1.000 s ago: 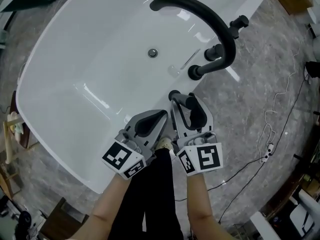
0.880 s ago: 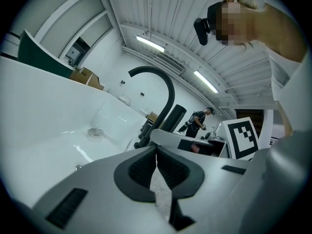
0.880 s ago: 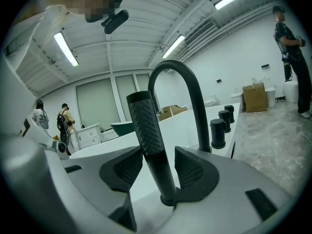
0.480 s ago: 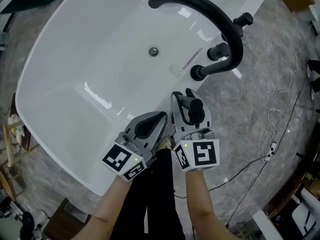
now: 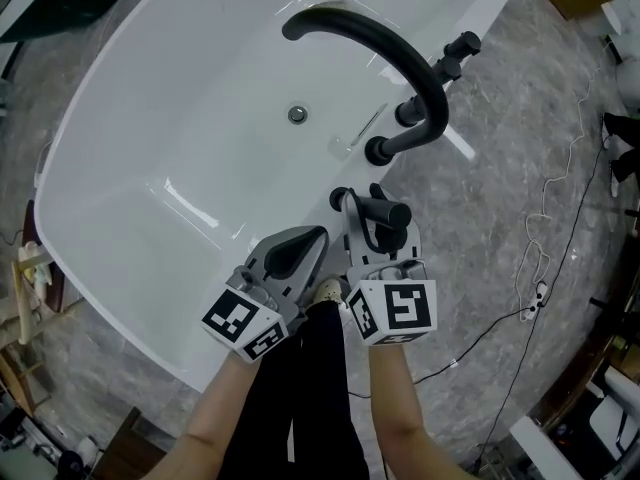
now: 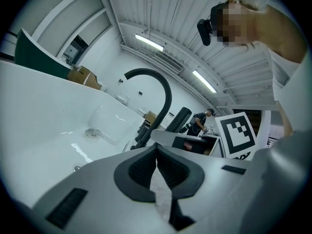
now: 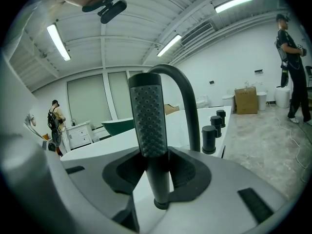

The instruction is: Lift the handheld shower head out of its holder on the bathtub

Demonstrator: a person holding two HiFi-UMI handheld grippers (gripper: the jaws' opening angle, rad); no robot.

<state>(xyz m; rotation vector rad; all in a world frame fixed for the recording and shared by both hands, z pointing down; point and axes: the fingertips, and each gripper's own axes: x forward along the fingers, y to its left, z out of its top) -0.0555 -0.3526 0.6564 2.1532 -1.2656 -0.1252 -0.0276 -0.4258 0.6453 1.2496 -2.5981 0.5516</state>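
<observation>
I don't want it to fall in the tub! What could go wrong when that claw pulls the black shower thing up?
1. The right gripper has its jaws closing around the shower head; lifting before they clamp its slim handle could let it slip and hit the white bathtub.
2. The curved black spout stands just behind, so a tilted lift might knock it.

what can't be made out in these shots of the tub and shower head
- Holder: under the right claw in the head view; behind its body in the right gripper view.
- Grip: right claw closing, shower head between its jaws; pad contact unclear.
- Bathtub: far end cut by the head view's top edge.
</observation>
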